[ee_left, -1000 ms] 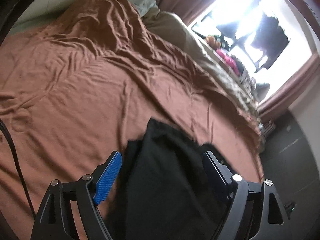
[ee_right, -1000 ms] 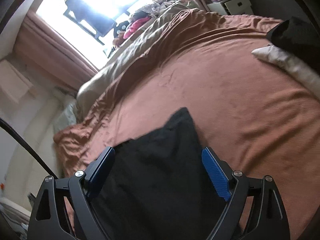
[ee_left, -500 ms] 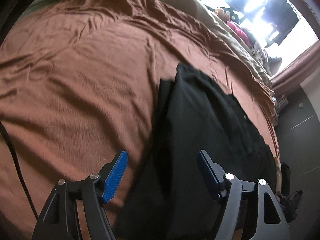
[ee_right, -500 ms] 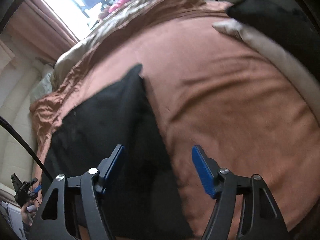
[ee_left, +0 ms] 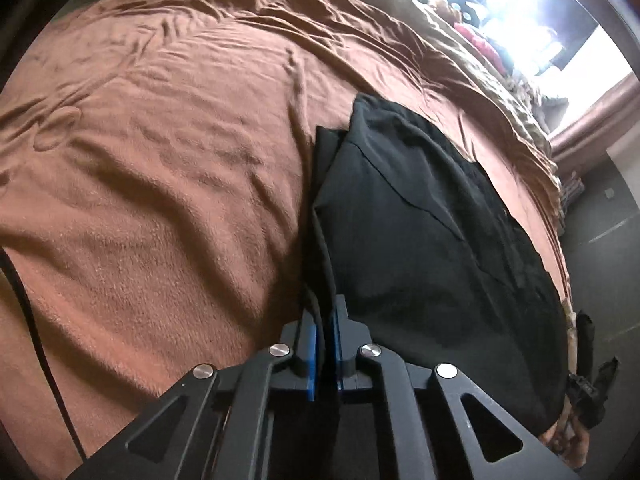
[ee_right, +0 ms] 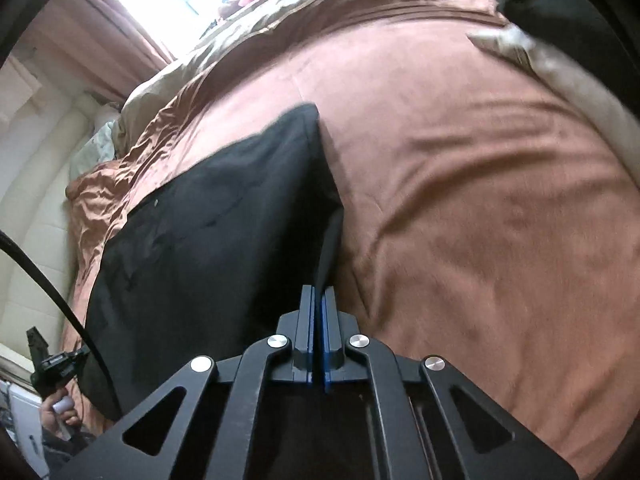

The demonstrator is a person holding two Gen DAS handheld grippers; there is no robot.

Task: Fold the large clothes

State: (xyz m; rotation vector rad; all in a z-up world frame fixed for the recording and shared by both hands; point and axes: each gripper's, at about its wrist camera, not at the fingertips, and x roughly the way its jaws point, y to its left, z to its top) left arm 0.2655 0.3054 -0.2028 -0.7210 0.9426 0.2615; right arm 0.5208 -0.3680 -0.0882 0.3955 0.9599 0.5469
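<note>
A large black garment lies flat on the brown bedspread, folded into a long shape. My left gripper is shut on the garment's left edge, a thin fold of black cloth pinched between its blue pads. In the right wrist view the same black garment stretches away to the left. My right gripper is shut on its right edge, where a strip of cloth rises from between the blue pads. Both grips are at the near end of the garment.
The brown bedspread runs wide on both sides of the garment. A beige quilt lies bunched along the far side under a bright window. A dark and pale pile of clothes sits at the right. A hand holding the other gripper shows low left.
Both grippers went from wide open over the garment to shut on its side edges. The left one sank closer to the bed, and the garment now fills more of both views.
</note>
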